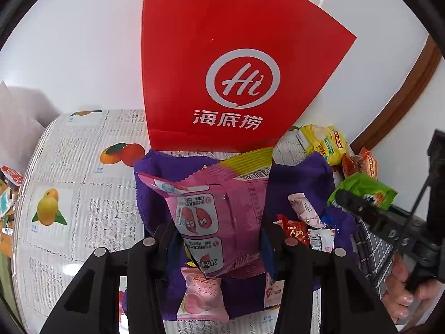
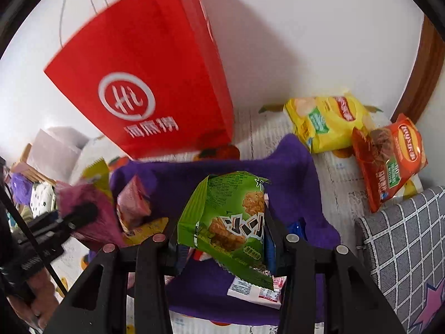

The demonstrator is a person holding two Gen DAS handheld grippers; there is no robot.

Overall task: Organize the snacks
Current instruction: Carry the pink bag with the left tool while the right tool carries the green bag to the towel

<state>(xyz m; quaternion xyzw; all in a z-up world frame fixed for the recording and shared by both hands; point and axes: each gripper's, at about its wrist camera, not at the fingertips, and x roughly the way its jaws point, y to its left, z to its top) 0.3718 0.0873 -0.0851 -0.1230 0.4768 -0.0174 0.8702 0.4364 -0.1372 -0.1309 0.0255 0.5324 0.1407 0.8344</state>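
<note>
The left gripper [image 1: 215,243] is closed on a big pink plastic snack bag [image 1: 214,217]. The bag stands up between the two black fingers. Its long side runs up and away from the gripper, and its top leans a little to the left. The pictures on it look upside down. It hangs over a purple cloth [image 1: 294,178] spread on the table.

The right gripper [image 2: 222,246] is closed on a green plastic snack bag [image 2: 228,217]. This bag also stands up between the fingers, with its long side going up and its top corner tipped to the right. It hangs over the same purple cloth [image 2: 289,172].

Small pink snack packs [image 1: 201,297] lie on the cloth, under and beside the pink bag. A tall red paper bag [image 1: 222,55] with a white sign stands just behind the cloth. A yellow chip bag [image 2: 328,119] and an orange-red chip bag [image 2: 389,158] lie on the lace tablecloth with fruit pictures [image 1: 83,189], off to the right.
</note>
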